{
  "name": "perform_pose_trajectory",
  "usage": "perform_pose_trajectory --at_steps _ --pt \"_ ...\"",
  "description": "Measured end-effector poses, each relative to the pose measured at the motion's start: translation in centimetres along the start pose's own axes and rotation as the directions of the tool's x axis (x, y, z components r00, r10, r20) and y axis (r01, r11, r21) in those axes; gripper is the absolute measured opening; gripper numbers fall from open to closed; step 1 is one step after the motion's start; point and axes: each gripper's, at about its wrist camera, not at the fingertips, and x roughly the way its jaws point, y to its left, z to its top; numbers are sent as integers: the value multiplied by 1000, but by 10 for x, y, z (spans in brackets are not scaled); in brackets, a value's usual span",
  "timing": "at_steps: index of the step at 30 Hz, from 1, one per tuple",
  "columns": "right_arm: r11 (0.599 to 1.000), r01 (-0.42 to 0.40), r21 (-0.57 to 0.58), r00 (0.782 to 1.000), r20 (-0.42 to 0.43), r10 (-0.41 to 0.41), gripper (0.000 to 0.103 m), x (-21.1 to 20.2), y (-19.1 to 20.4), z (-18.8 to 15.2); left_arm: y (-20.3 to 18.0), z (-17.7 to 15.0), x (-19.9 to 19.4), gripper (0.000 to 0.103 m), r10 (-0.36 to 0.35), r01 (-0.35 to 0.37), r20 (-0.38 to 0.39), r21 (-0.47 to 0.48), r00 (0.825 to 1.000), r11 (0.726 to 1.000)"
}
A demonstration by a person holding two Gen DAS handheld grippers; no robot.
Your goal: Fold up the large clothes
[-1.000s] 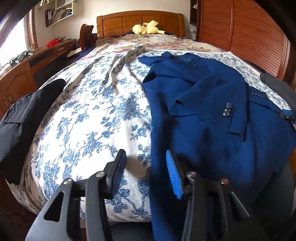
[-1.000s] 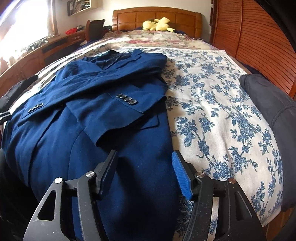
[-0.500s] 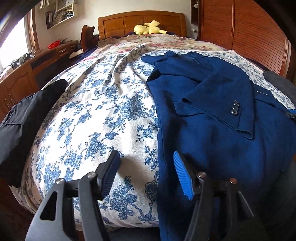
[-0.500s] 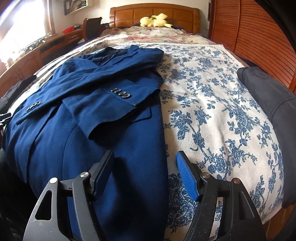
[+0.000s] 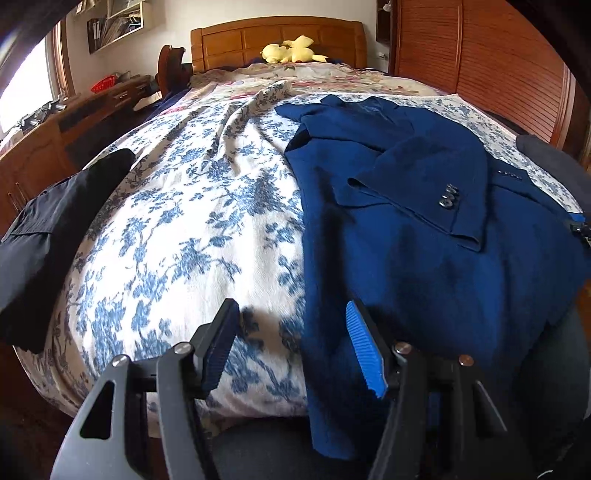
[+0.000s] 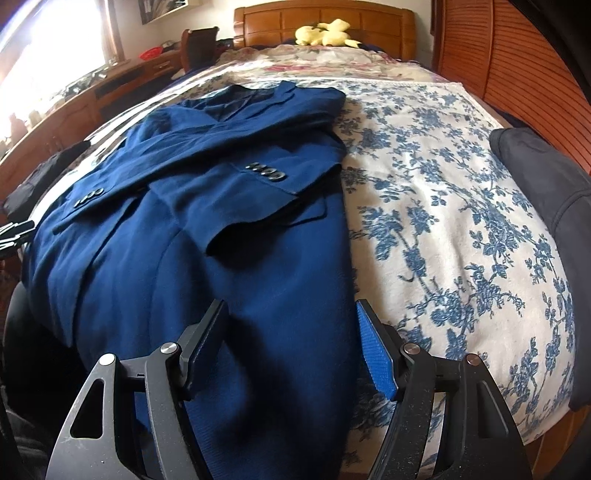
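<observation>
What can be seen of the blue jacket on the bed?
The blue jacket is a dark blue blazer of matte woven cloth, lying flat on the floral bedspread, collar toward the headboard. Both sleeves are folded across its front, each cuff with a row of dark buttons. Its hem hangs over the near bed edge. Neither open gripper grips it.

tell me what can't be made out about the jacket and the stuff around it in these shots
- Blue jacket hem: both views, hangs past the bed edge behind each gripper's body.
- Other gripper: only a sliver at each frame edge.
- Dark garment: right wrist view, cut off by the frame edge.
- Shelf contents: left wrist view, too small.
</observation>
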Motion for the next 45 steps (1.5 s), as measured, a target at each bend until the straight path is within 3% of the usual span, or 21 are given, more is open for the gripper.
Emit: perform_pose_trajectory --at_steps 8,17,20,22,24,26,28,36,43,45 --pt "1000 17 -13 1000 -3 -17 71 1 11 0 -4 -12 -9 52 -93 94 8 -39 996 995" --pt "1000 19 -18 1000 -17 -19 69 1 11 0 -3 -18 -7 51 -126 127 16 -64 992 990" --pt "1000 -17 -1 1000 -2 17 53 -3 12 1 -2 -18 -6 51 -130 131 16 -66 991 989" --pt "999 -52 -12 999 12 52 37 -7 17 2 -2 -18 -6 51 -132 133 15 -67 991 989" --pt "997 -79 -18 996 34 79 31 -11 22 4 -2 -18 -6 51 -131 132 14 -67 991 989" --pt "997 -69 -24 997 42 70 30 -11 25 6 -1 -18 -6 51 -139 140 16 -69 990 988" --pt "997 -67 -22 997 37 68 30 -9 25 7 -1 -18 -7 43 -159 160 20 -72 987 984" --pt "1000 -15 -26 1000 -2 15 31 -2 19 1 -1 -24 -3 43 -168 168 -7 -64 986 984" --pt "999 -50 12 999 -14 50 43 3 12 -3 -4 -25 -5 42 -175 174 -13 -56 985 983" --pt "999 -38 4 999 -13 38 44 4 15 -2 -6 -24 -6 34 -180 179 -14 -44 984 983"
